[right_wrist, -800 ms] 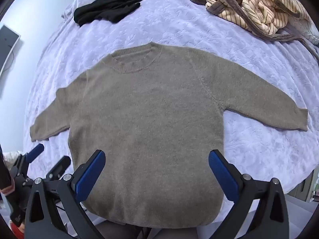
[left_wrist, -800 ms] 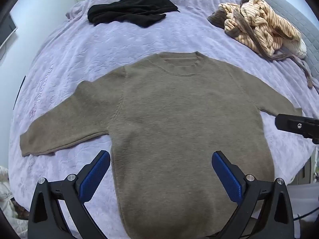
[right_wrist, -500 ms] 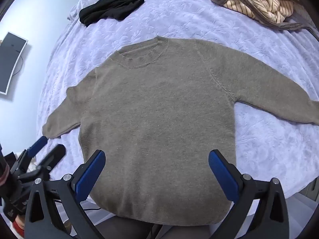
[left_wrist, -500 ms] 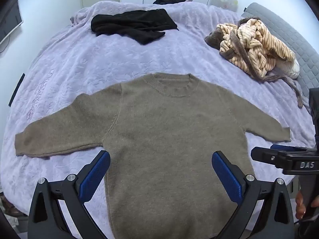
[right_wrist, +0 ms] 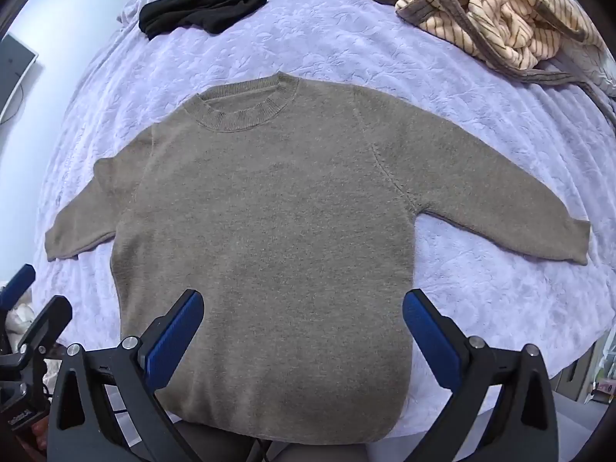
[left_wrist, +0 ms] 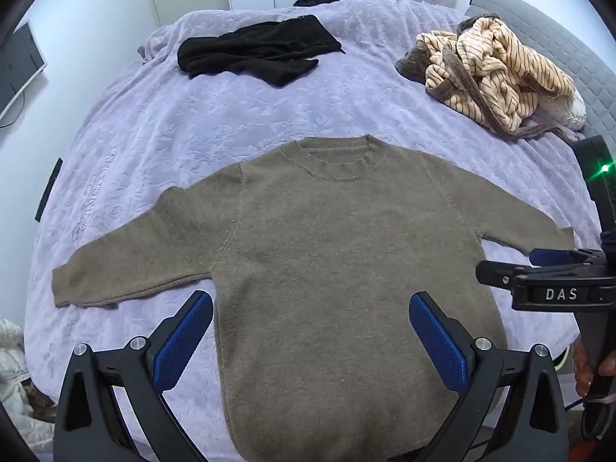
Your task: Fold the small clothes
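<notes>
Left wrist view shows your left gripper (left_wrist: 310,337) pulled back and raised compared with a moment ago: more of the lavender bedspread (left_wrist: 238,115) and the far wardrobe doors now fall in frame, and the brown sweater (left_wrist: 327,254) sits smaller and whole. Its jaws stand wide apart with nothing between them. Your right gripper (right_wrist: 302,331) has likewise backed off toward the hem side, jaws spread and empty; in the left view you see it side-on at the right edge, just beside the sweater's right cuff (left_wrist: 560,236).

The sweater lies flat and face up on the bed, neckline away from you, both sleeves spread outward, hem at the bed's near edge. No fold has been made yet. The retreat looks like a step back to take in the whole garment, so the first fold, probably a sleeve brought across the body, is still ahead of you. The black garment (left_wrist: 258,52) and the striped heap (left_wrist: 496,73) lie well apart, beyond the collar.
</notes>
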